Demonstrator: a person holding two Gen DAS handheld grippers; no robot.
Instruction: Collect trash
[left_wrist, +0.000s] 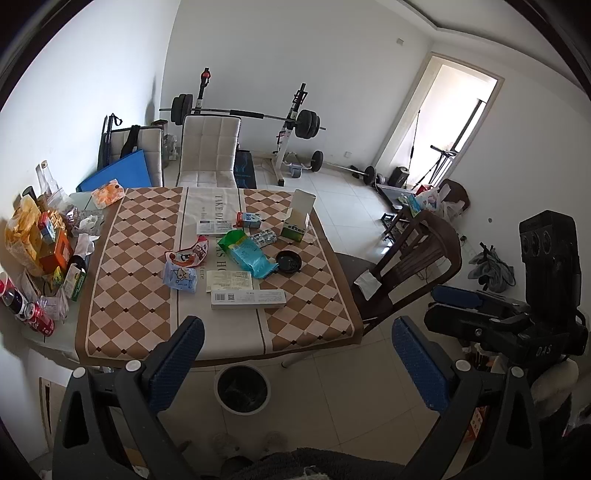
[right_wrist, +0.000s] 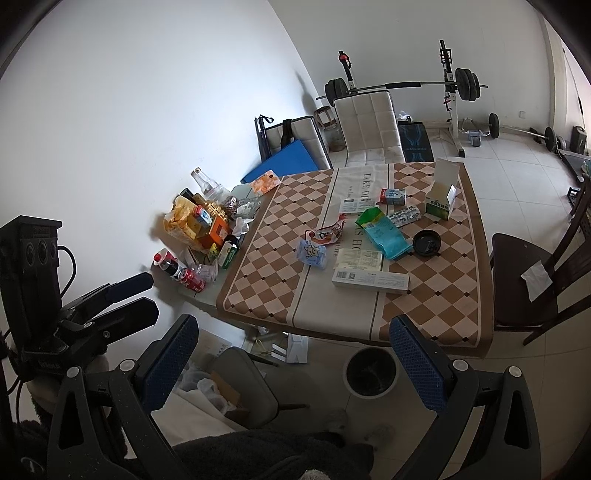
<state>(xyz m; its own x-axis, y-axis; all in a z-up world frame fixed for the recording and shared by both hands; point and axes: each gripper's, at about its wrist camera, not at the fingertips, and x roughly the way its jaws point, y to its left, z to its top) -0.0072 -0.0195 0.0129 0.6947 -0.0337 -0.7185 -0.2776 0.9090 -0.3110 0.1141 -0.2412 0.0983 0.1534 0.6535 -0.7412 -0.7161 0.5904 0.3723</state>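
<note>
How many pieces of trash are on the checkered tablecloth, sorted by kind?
Boxes: 3 (long white box, milk carton, open green box)
Wrappers and bags: 3
Paper slips: 2
Blister pack: 1
Black lid: 1
Total: 10

Wrappers (left_wrist: 242, 254) mid-table (left_wrist: 129, 295), clutter pile (left_wrist: 40, 243) at left edge, bin (left_wrist: 242, 387) on floor before table

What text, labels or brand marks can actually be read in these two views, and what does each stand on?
"TAKE D…", then "…S HO…": table runner, the rest covered.
"DAS": body of the right hand-held gripper, seen from the left wrist.
Barcode and QR code, print too small to read: long white box.
Snack packets, milk carton, green box, cola can: blurred, unreadable.
</note>
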